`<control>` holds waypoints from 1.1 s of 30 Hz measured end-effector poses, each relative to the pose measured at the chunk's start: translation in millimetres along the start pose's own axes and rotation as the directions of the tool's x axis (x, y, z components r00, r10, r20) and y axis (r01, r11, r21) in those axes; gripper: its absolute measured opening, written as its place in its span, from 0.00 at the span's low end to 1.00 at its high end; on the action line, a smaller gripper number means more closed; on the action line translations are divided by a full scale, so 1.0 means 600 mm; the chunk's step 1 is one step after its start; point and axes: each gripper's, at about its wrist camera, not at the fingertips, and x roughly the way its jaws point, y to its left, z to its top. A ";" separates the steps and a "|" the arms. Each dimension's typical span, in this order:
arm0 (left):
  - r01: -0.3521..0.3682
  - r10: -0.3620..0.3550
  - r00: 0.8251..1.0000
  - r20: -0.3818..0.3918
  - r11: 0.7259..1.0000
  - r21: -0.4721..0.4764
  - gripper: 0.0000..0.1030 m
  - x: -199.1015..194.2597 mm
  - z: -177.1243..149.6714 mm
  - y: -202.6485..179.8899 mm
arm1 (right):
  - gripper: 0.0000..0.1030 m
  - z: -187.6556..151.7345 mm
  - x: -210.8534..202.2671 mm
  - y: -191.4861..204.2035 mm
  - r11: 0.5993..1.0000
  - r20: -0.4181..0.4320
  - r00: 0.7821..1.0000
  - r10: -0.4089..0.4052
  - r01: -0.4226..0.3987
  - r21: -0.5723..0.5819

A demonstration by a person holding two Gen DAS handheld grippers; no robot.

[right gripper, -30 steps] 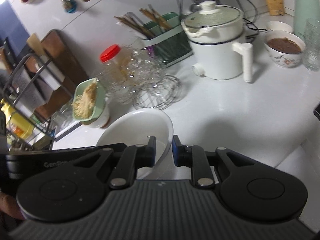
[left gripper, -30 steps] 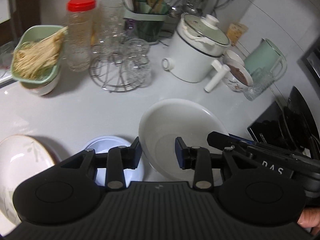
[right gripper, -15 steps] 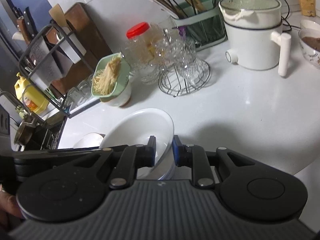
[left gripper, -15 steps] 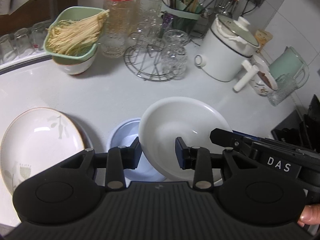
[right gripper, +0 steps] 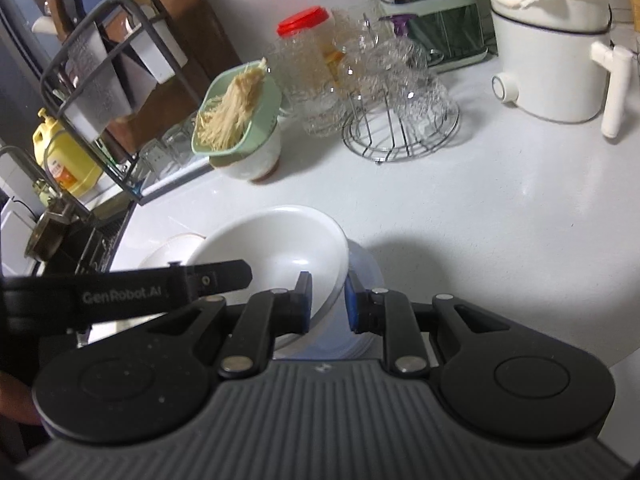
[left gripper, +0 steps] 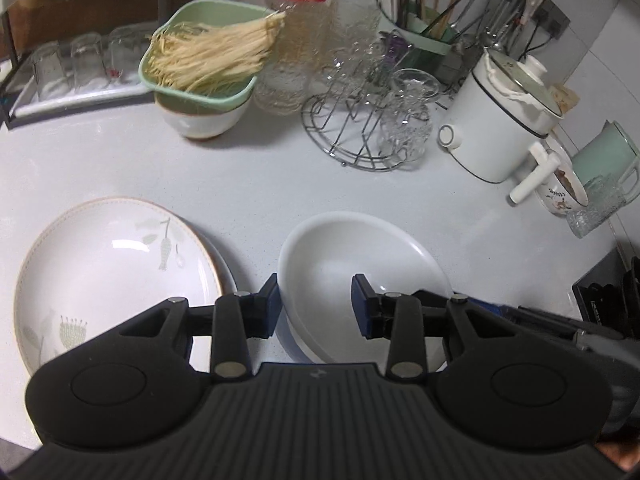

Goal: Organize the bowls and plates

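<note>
A large white bowl (left gripper: 352,256) hangs between both grippers, tilted, directly over a pale blue bowl (right gripper: 366,276) that shows only as a rim beneath it. I cannot tell whether the two bowls touch. My left gripper (left gripper: 318,304) straddles the bowl's near-left wall, one finger against the outside and the other inside. My right gripper (right gripper: 327,300) is shut on the opposite rim of the white bowl (right gripper: 276,248). A cream plate with a leaf pattern (left gripper: 108,268) lies flat on the counter just left of the bowls.
Along the back of the white counter (left gripper: 248,176) stand a green strainer of noodles on a white bowl (left gripper: 200,68), a red-lidded jar (left gripper: 296,36), a wire rack of glasses (left gripper: 360,128), a white electric pot (left gripper: 500,128) and a bowl of brown food (left gripper: 564,188). A sink (right gripper: 60,240) lies left.
Both grippers have carried the white bowl down and to the left until it covers the blue bowl. The patterned plate has come fully into view.
</note>
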 end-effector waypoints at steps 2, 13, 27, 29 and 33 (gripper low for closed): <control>0.025 -0.026 1.000 -0.015 0.999 -0.032 0.40 0.010 0.001 0.010 | 0.21 -0.004 0.006 0.005 0.999 0.005 1.000 -0.023 0.023 -0.032; 0.036 -0.038 0.998 -0.040 0.997 -0.061 0.57 0.027 0.004 0.024 | 0.21 -0.007 0.022 0.013 0.996 0.010 0.999 -0.039 0.040 -0.084; 0.016 -0.017 1.000 -0.013 0.999 -0.034 0.69 0.015 0.005 0.047 | 0.46 0.010 0.038 -0.011 0.998 0.038 0.997 -0.064 0.064 0.002; 0.027 -0.028 1.000 -0.008 0.999 -0.018 0.69 0.012 0.001 0.046 | 0.46 0.006 0.048 -0.020 0.997 0.029 0.997 -0.073 0.071 0.043; 0.041 -0.042 0.999 -0.014 0.999 -0.013 0.69 0.014 -0.012 0.047 | 0.46 -0.005 0.076 -0.036 0.990 -0.023 0.998 -0.052 0.055 0.134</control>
